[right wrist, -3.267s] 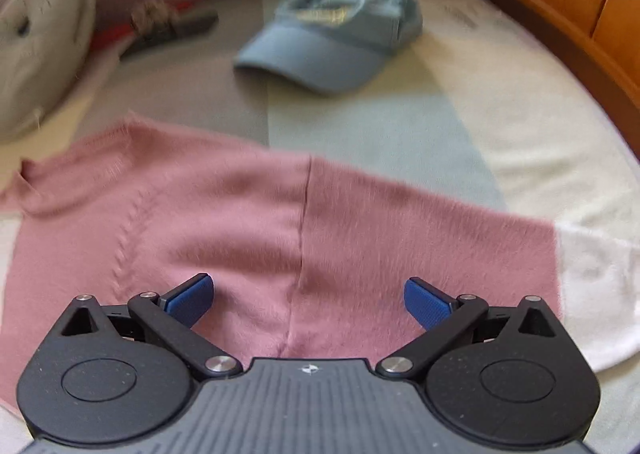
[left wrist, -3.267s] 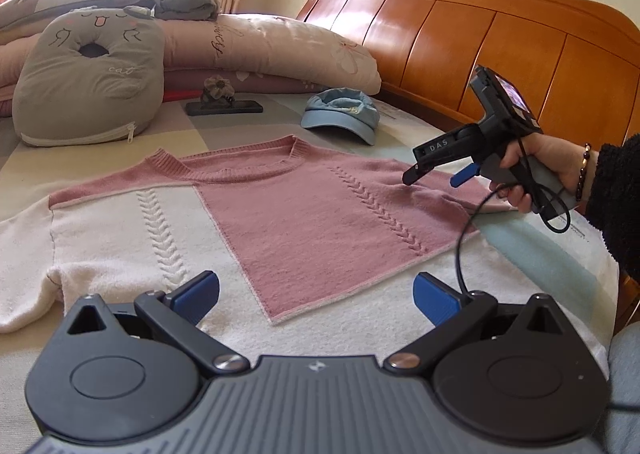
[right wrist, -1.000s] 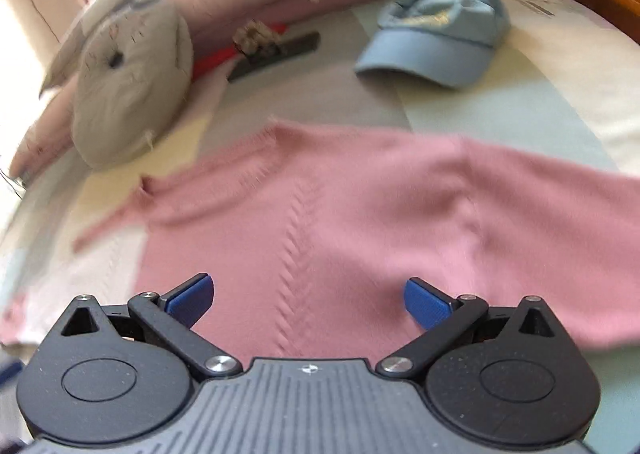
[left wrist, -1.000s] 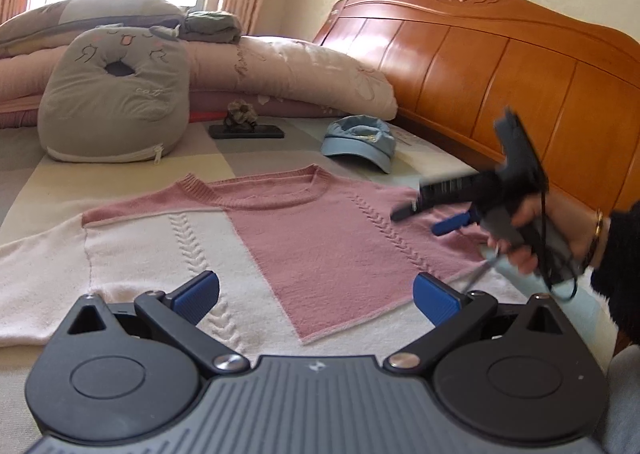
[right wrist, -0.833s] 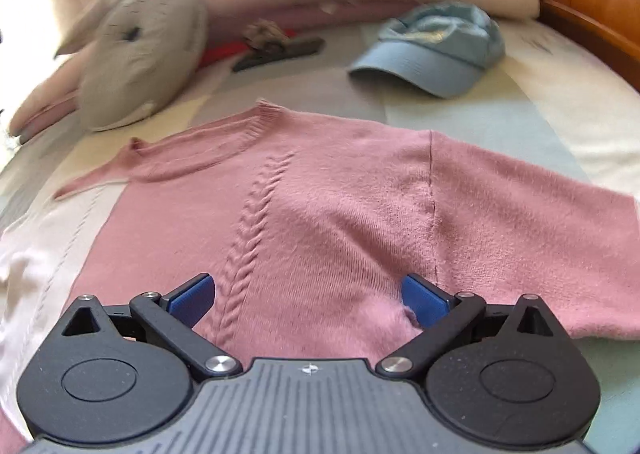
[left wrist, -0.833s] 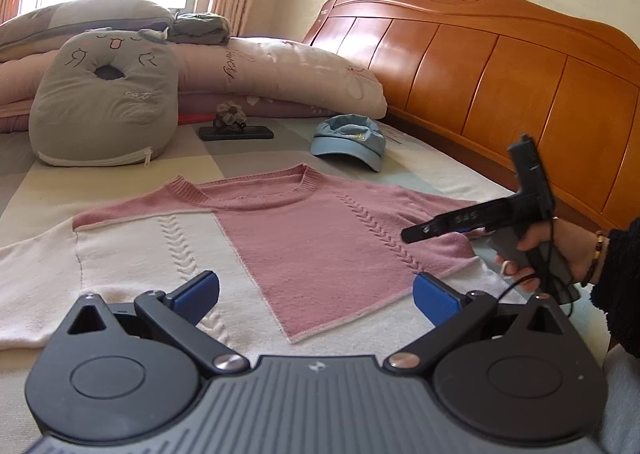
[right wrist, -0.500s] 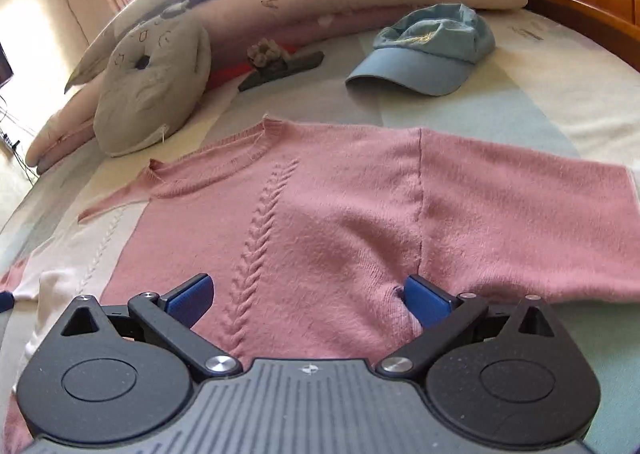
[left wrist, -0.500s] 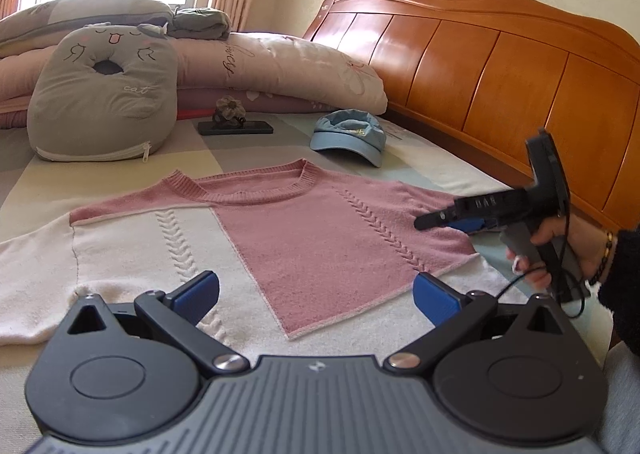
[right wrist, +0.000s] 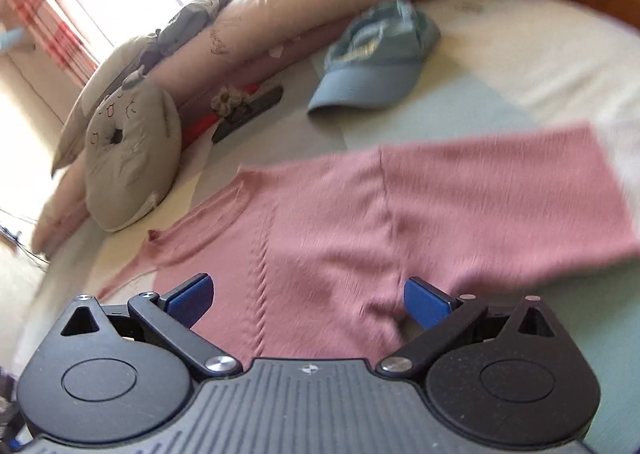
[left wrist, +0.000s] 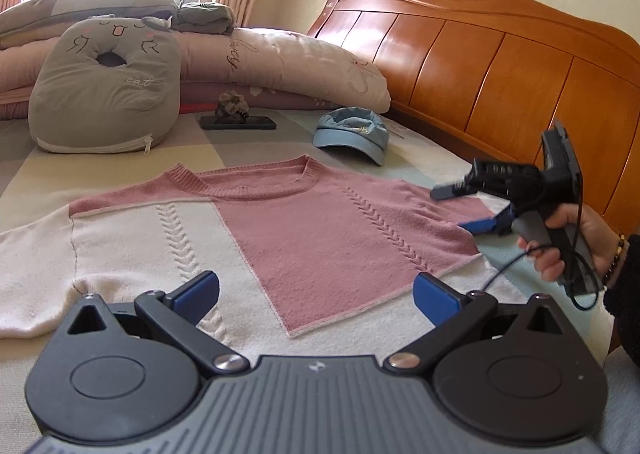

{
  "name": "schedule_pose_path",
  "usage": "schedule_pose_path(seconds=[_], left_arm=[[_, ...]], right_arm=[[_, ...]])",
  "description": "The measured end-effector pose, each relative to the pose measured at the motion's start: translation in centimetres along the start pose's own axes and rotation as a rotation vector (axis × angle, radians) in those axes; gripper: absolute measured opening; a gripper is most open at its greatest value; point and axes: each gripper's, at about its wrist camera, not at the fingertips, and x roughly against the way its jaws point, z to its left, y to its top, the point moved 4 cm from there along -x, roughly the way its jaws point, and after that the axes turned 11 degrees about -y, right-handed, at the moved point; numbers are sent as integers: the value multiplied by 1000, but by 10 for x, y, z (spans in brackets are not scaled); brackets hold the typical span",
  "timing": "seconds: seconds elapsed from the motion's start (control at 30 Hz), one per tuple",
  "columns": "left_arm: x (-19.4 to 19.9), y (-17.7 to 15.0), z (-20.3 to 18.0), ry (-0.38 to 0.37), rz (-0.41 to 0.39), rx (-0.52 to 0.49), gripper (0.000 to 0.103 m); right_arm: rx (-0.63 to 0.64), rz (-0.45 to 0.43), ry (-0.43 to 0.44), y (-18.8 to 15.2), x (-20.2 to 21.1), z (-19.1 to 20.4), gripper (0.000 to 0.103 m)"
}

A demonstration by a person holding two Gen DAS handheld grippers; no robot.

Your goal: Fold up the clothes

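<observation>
1. The left gripper (left wrist: pixel 316 292) is released, its two blue fingertips (left wrist: pixel 198 288) spread wide with nothing between them; it hangs over the near hem of the sweater (left wrist: pixel 248 238), above the white lower part.
2. The right gripper (right wrist: pixel 306 298) is likewise released, blue pads far apart and empty; it sits low over the pink part of the sweater (right wrist: pixel 360 222), near the seam where the right sleeve joins the body; that view is motion-blurred, so whether a pad touches the knit is hard to say.
3. In the left wrist view the right gripper (left wrist: pixel 466 206) points across the pink sleeve, held in the person's right hand (left wrist: pixel 568 242) with a dark cuff and a beaded bracelet at the wrist; a black cable loops beneath it.
4. The sweater lies flat and face up on the bed (left wrist: pixel 420 150), neckline toward the pillows, both sleeves stretched out sideways; it is pink across the shoulders and middle, white on the lower left and hem.
5. Beyond the collar sit a blue cap (left wrist: pixel 352 134), a dark phone (left wrist: pixel 238 122) with a small flower ornament, and a grey cat cushion (left wrist: pixel 104 82); stacked bedding (left wrist: pixel 288 66) lies behind them; the wooden headboard (left wrist: pixel 480 66) runs along the right.
</observation>
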Motion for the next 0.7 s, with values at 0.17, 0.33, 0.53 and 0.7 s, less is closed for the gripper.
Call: schedule_pose_path(seconds=[0.17, 0.33, 0.53, 0.7], left_arm=[[-4, -2, -1, 1, 14, -11, 102], [-6, -4, 0, 10, 25, -17, 102], [-16, -11, 3, 33, 63, -18, 102], [-31, -20, 5, 53, 116, -21, 102]], right_arm=[[56, -37, -77, -3, 8, 8, 103], [56, -91, 72, -15, 29, 29, 103], [181, -164, -145, -40, -6, 25, 103], [244, -105, -180, -40, -7, 30, 103]])
